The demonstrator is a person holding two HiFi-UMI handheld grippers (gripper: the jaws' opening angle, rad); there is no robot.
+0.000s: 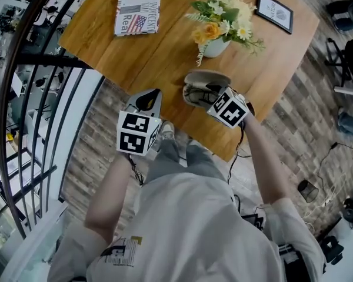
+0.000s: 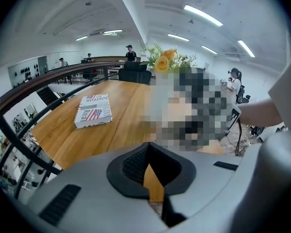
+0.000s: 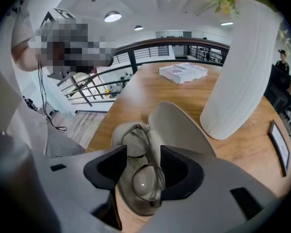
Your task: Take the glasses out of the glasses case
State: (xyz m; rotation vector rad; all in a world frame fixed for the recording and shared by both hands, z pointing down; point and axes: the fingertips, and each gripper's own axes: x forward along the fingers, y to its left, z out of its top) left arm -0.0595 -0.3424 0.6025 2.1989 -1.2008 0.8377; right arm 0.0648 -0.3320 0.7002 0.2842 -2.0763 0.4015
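A grey glasses case (image 1: 207, 79) lies open near the front edge of the wooden table (image 1: 165, 51). In the right gripper view its lid (image 3: 179, 125) stands up, and thin-rimmed glasses (image 3: 141, 161) lie folded in the case's tray. My right gripper (image 3: 143, 168) is open and points steeply down, with one black pad on each side of the glasses; the pads do not press on them. From the head view the right gripper (image 1: 210, 96) hangs right over the case. My left gripper (image 1: 153, 96) is off the table's front corner, to the left of the case; in its own view the left gripper (image 2: 153, 178) is shut and empty.
A white vase (image 1: 216, 46) of flowers stands just behind the case and looms close on the right as the vase (image 3: 242, 67). A printed book (image 1: 138, 7) lies at the far left, a picture frame (image 1: 275, 12) at the far right. A dark railing (image 1: 41, 60) curves past the table's left side.
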